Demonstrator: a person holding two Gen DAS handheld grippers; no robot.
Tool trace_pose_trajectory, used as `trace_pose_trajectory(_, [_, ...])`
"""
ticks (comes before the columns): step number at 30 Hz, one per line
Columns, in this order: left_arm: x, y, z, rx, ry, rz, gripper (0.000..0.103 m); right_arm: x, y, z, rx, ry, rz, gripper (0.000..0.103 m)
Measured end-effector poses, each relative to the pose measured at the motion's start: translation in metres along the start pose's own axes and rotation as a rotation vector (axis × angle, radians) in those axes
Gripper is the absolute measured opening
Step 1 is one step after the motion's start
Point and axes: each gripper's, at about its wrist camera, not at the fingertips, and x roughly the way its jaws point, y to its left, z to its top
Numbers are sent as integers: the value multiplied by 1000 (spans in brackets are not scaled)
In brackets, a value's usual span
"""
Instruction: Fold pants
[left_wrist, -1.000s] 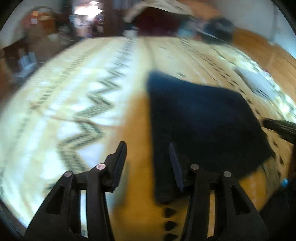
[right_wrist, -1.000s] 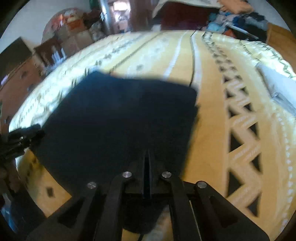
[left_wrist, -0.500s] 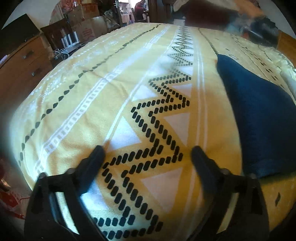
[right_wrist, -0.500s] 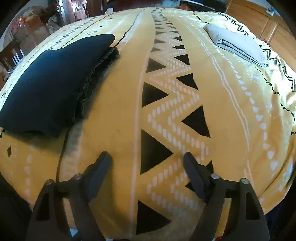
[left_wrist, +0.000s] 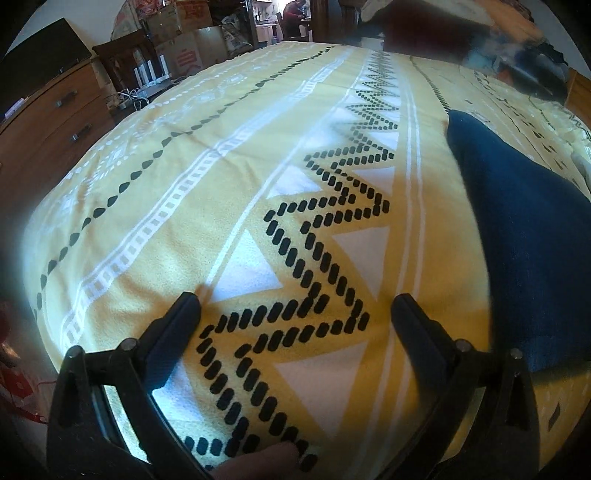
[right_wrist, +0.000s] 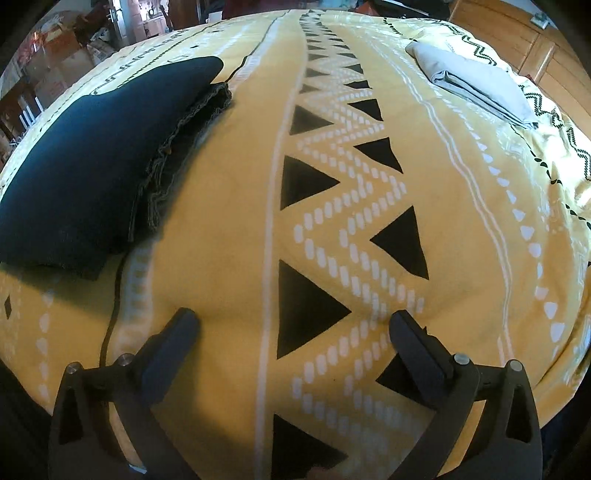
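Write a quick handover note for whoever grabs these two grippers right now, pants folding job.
Left gripper: open, its fingers have just spread, nothing between them, over bare yellow bedspread.
Right gripper: open, also just spread, empty, over bedspread.
Dark blue pants: folded into a compact stack, lying on the bed between the two grippers, touched by neither.
A folded grey garment lies at the bed's far right.
Done: the folding looks finished and the pants released.
Left: probably only a tidy of the stack's uneven right edge.

Yellow bed (right_wrist: 229, 258) bears folded pants (right_wrist: 85, 162), grey cloth (right_wrist: 476, 81)
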Motion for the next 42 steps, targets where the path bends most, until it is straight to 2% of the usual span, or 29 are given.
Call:
trace_pose_trajectory(7, [3, 4, 4, -11, 1, -23, 103, 5, -2, 7, 21, 5, 3, 103])
trace_pose_trajectory(11, [-8, 6, 12, -5, 18, -38, 103, -14, 8, 10, -5, -28, -84, 103])
trace_pose_trajectory(13, [-31, 6, 18, 2, -28, -43, 103, -41, 15, 13, 11, -87, -104, 103])
trace_pose_trajectory(17, [-102, -8, 37, 50, -175, -79, 103, -110, 44, 26, 25, -211, -74, 103])
trace_pose_trajectory(20, [-151, -25, 55, 86, -256, -146, 103, -155, 72, 40, 7, -299, -70, 103])
trace_pose_trajectory(23, [-196, -43, 66, 115, -343, -133, 103, -195, 91, 59, 24, -363, -29, 103])
trace_pose_trajectory(24, [-210, -47, 67, 114, -362, -158, 103, -206, 97, 63, 35, -379, -23, 103])
trace_pose_trajectory(27, [-227, -53, 71, 110, -353, -220, 103, -232, 113, 67, 55, -387, -56, 103])
trace_pose_trajectory(32, [-239, -67, 65, 152, -349, -259, 103, -258, 126, 66, 40, -423, -51, 103])
trace_pose_trajectory(38, [-243, -75, 59, 168, -334, -273, 103, -278, 132, 56, 35, -458, -36, 103])
trace_pose_trajectory(42, [-241, -82, 56, 187, -313, -252, 103, -276, 131, 54, 47, -432, -15, 103])
